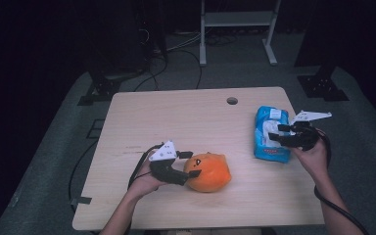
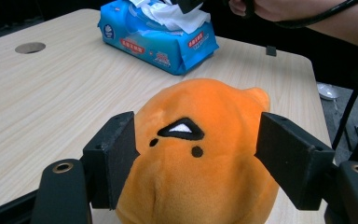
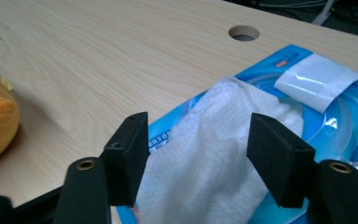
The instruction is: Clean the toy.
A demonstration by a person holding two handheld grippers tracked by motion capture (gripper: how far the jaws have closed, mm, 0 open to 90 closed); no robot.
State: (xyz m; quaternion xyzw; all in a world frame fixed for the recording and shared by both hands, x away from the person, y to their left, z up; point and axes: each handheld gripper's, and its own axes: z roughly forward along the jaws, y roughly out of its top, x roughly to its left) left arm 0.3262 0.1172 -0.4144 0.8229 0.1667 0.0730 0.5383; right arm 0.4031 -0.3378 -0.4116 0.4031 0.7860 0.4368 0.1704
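Left gripper point(image 1: 192, 164) sits lower centre of the high view, at the near part of the wooden table point(image 1: 186, 117). Its jaws flank an orange plush toy point(image 1: 208, 172) lying on the tabletop. In the left gripper view the pads point(image 2: 121, 154) press into the toy's sides at mid-frame: clamped on the plush.

Right gripper point(image 1: 280, 133) is at centre right of the high view, over a blue wet-wipe pack point(image 1: 269, 147) lying near the table's right edge. In the right gripper view a white wipe point(image 3: 205, 154) rises from the pack's opening between the jaws; gaps show on both sides, so the jaws stand apart, not gripping. The pack's flap point(image 3: 317, 81) is peeled back, upper right.
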